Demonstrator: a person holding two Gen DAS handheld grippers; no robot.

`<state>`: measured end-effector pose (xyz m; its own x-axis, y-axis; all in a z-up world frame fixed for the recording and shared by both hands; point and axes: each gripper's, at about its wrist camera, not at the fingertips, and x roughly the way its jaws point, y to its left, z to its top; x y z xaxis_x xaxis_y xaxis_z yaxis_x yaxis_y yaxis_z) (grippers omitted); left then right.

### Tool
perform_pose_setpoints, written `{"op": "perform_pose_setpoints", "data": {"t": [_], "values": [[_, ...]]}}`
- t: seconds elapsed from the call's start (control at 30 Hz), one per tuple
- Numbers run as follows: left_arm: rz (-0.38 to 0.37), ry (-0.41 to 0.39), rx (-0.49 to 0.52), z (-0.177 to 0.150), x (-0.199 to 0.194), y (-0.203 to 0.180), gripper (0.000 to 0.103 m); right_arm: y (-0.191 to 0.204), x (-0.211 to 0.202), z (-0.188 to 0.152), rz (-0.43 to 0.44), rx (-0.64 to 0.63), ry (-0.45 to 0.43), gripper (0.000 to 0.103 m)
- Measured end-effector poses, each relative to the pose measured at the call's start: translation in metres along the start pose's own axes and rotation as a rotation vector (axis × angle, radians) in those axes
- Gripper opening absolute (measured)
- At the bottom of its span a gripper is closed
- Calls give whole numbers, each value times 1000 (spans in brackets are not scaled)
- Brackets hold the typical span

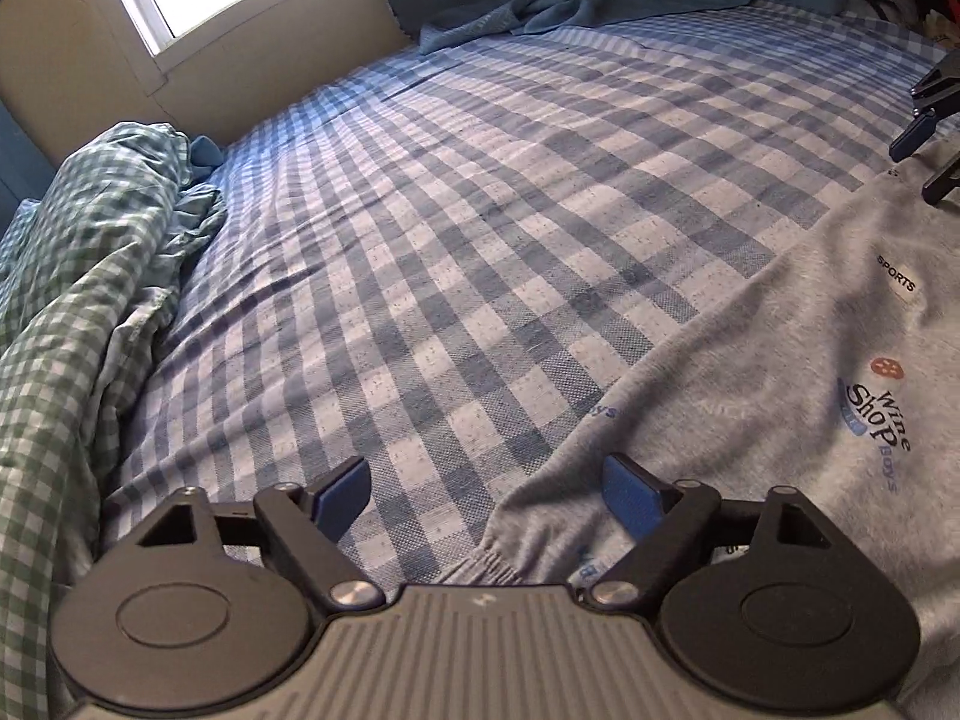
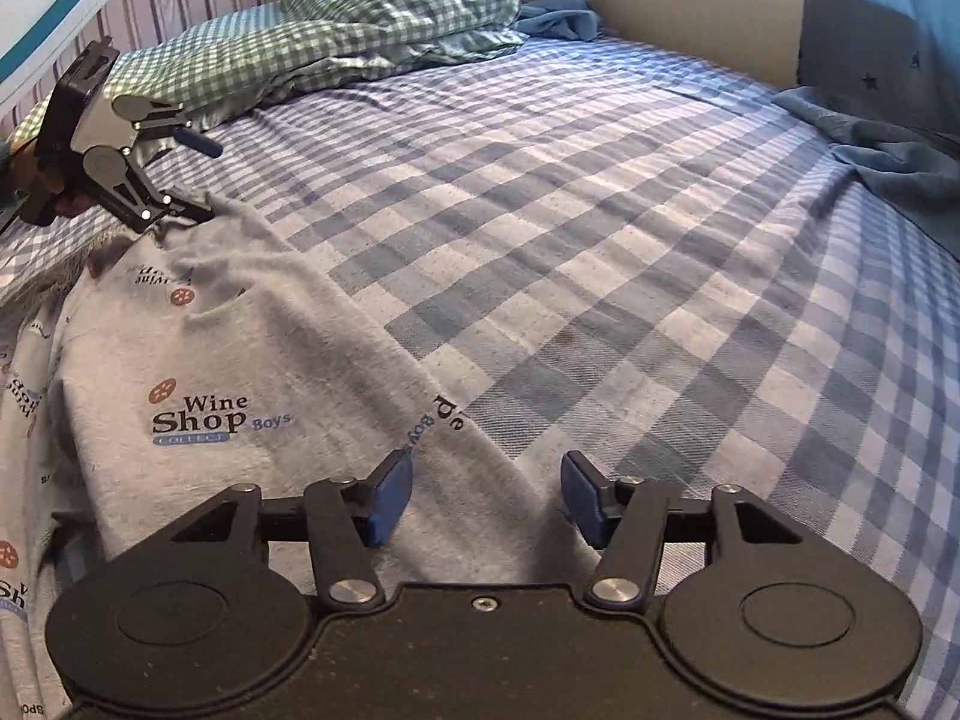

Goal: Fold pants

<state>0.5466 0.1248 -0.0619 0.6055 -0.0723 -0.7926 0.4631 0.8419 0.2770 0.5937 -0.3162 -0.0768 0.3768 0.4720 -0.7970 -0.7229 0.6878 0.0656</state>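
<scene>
left wrist view: left gripper (image 1: 486, 495) at bottom centre, jaws parted fairly wide, nothing pinched. Right pad sits over the grey pants (image 1: 780, 372), left pad over bare checked bed sheet (image 1: 420, 210); elastic cuff or hem (image 1: 492, 558) lies between them at bottom centre.
pants, this view: lower right of frame, spread flat, printed logos up, edge running diagonally from bottom centre to right edge.
right gripper, this view: right gripper (image 1: 918, 138) at far right edge, partly cropped, at the pants' far end; contact unclear.
clutter: green checked bedding (image 1: 90, 270) bunched at left, blue cloth (image 1: 540, 6) at top.

right wrist view: right gripper (image 2: 487, 501) at bottom centre, jaws about half parted, straddling the pants (image 2: 240, 360) edge. Pads not visibly pressing cloth; no grip yet.
left gripper, this view: left gripper (image 2: 198, 174) upper left, jaws apart, lower finger touching or just above the pants' far corner, cannot tell which.
pants, this view: left half of frame, one long strip, right edge on bare sheet.

progress: judged at the start of a fold. Pants look laid out; both ends lined up for pickup, neither held. Grasp, lift and fold-over all remain.
room: big bare sheet area centre and right in both views, plenty to swing cloth across. Bedding pile and blue cloth well apart from the pants. Bed edge on the near side not visible.
</scene>
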Motion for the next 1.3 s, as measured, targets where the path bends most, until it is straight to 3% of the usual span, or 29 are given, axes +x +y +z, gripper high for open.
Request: {"op": "perform_pose_setpoints", "data": {"t": [0.03, 0.1, 0.13, 0.2, 0.33, 0.5, 0.7, 0.83, 0.9, 1.1, 1.3], "values": [[-32, 7, -12, 0, -1, 2, 67, 1, 0, 0, 6, 3, 2, 50], [-80, 18, -23, 2, -4, -2, 19, 5, -1, 0, 2, 2, -5, 32], [-67, 22, -10, 3, -5, -8, 15, 8, -1, -1, -13, -6, -11, 28], [6, 22, 49, 5, -6, -27, 3, 15, 0, 0, -62, -15, -21, 4], [144, -14, 89, 13, -15, -44, 2, 37, -5, 7, -177, -91, -46, 0], [207, -110, -30, 28, -35, -26, 1, 40, -15, 27, -323, -97, -119, 0], [240, -11, -32, 21, 15, -31, 1, 25, 33, 25, -363, -30, -45, 0], [257, -17, -49, 20, 17, -32, 1, 27, 28, 24, -379, 0, -81, 0], [252, -31, -84, 22, 6, -27, 1, 34, 15, 26, -394, -14, -108, 0], [265, -195, -86, 19, -65, -33, 1, 88, -58, 28, -443, -59, -237, 0], [256, -379, 57, -22, -156, -60, 2, 177, -135, -5, -476, -120, -338, 0]]}}
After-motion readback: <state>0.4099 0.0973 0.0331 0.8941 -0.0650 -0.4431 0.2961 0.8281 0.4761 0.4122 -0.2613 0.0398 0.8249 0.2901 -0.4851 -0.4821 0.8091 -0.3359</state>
